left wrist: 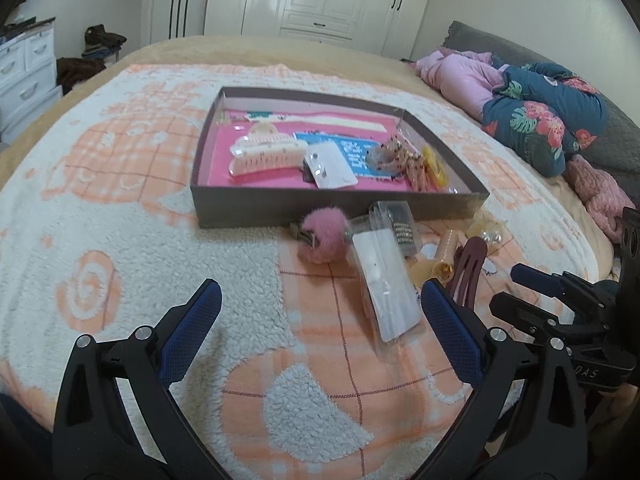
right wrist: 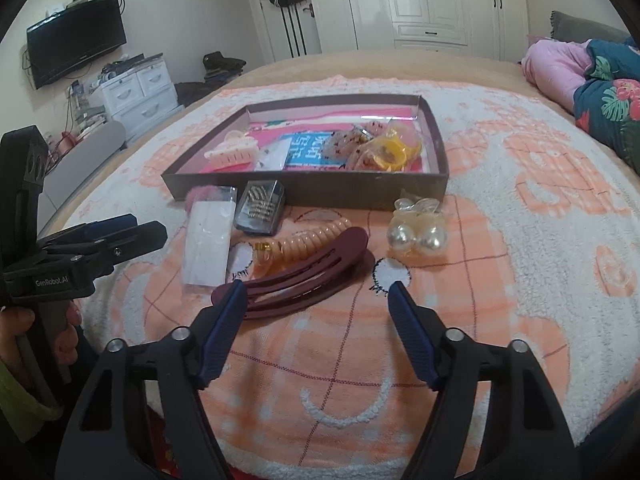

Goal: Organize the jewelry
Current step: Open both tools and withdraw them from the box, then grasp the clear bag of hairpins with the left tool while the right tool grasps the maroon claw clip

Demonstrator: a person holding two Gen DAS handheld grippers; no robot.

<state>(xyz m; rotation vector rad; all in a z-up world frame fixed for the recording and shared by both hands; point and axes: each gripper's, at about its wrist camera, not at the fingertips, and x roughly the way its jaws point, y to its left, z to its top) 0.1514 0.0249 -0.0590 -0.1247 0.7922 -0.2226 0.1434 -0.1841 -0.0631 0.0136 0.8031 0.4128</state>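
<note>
A shallow brown box [left wrist: 336, 210] with a pink lining holds a cream claw clip [left wrist: 264, 152], cards and yellow pieces. In front of it on the blanket lie a pink pom-pom [left wrist: 324, 238], a clear packet [left wrist: 384, 284], a dark case of sparkly clips [right wrist: 260, 208], an orange coil tie [right wrist: 304, 240], a maroon hair clip [right wrist: 304, 276] and a pearl pair [right wrist: 416, 236]. My left gripper [left wrist: 320, 296] hangs open above the blanket, the packet's near end between its fingers. My right gripper [right wrist: 316, 292] is open just short of the maroon clip, nothing gripped.
The items lie on a fleecy orange and white blanket [left wrist: 120, 240] spread over a bed. Pink and floral bedding [left wrist: 532, 120] is piled at the right. White wardrobes [left wrist: 328, 0] stand behind, with white drawers [right wrist: 136, 92] and a wall TV [right wrist: 76, 40] to the left.
</note>
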